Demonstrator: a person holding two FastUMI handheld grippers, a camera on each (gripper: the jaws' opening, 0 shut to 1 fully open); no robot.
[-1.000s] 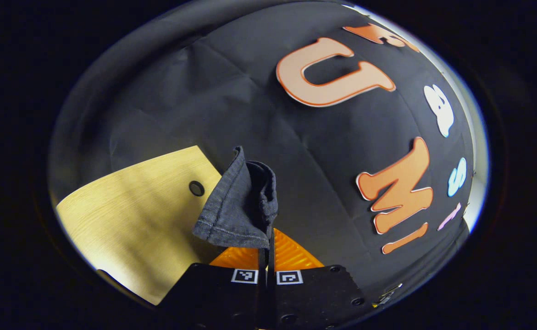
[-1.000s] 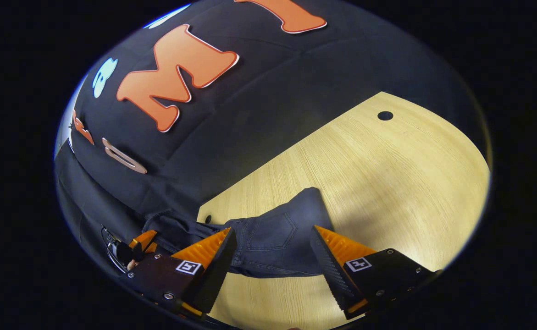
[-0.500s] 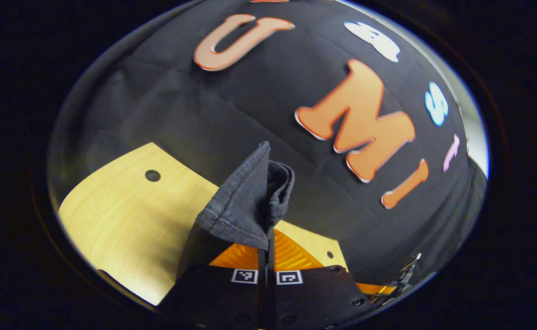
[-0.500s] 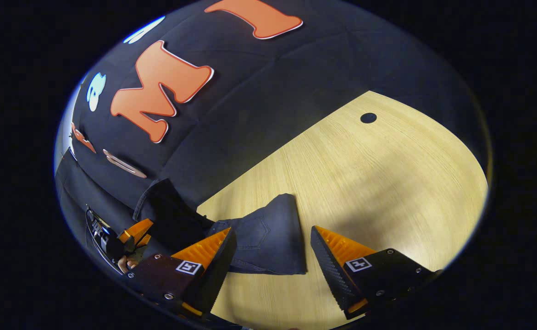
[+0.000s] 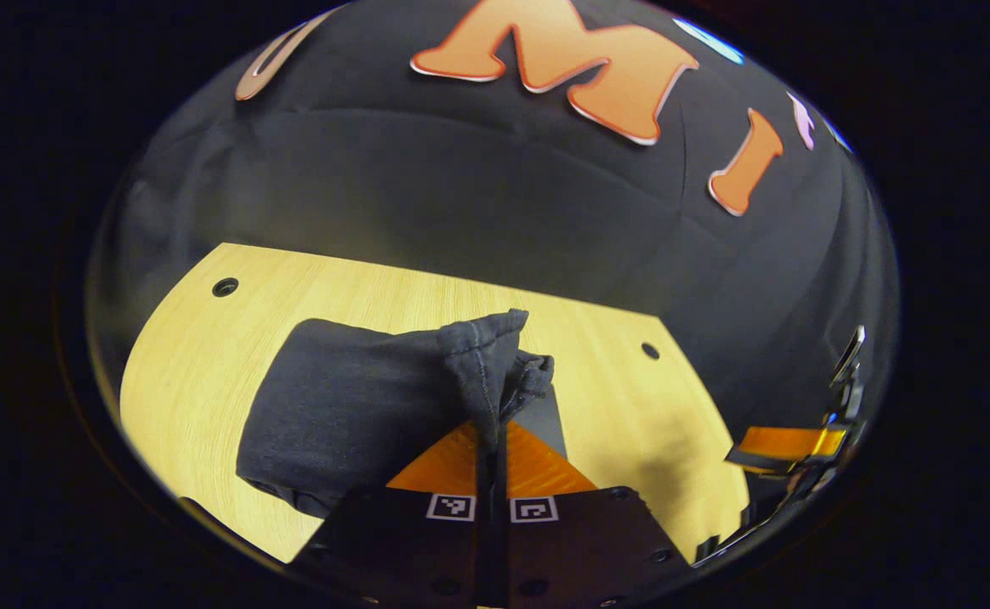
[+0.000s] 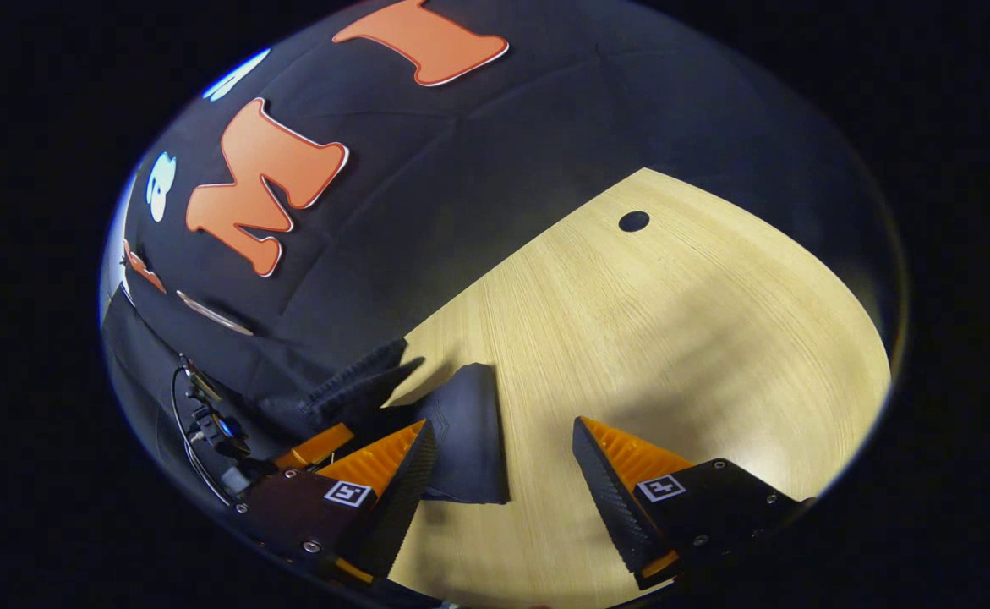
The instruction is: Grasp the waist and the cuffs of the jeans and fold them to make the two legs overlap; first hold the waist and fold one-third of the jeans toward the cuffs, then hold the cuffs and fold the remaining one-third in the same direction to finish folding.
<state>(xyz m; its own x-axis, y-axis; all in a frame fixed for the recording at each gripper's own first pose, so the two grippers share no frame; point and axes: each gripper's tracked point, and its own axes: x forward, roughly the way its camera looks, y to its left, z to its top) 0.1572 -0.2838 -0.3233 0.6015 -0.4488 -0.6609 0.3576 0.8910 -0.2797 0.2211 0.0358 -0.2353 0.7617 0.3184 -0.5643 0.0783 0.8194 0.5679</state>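
The jeans point(image 5: 359, 406) lie bunched in a dark, folded mass on the light wooden table point(image 5: 207, 338). Their cuff end rises off the tabletop into the left gripper point(image 5: 491, 440). In the left gripper view its two fingers are pressed tightly together with a hemmed fold of denim pinched between them, the stitched edge standing up just above the fingertips. The rest of the fabric spreads away to the left of the grip, rounded and layered, resting on the wood.

In the right gripper view the right gripper point(image 6: 503, 461) has its fingers spread wide with nothing between them but bare tabletop point(image 6: 672, 338). The jeans point(image 6: 465, 431) sit just beside its left finger, partly hidden behind it, a flat dark panel with one straight edge facing the gap. Past that finger, low at the left, part of the other gripper can be seen with some cabling next to it.

No containers stand on the table. A few small round holes point(image 5: 225, 287) mark the tabletop, one near the far left corner and another point(image 5: 650, 350) toward the right in the left gripper view; one point(image 6: 633, 222) shows far off in the right gripper view. The black cloth wall point(image 5: 461, 194) rises right behind the table's far edge. At the right rim of the left gripper view, the right gripper point(image 5: 786, 444) shows apart from the jeans.
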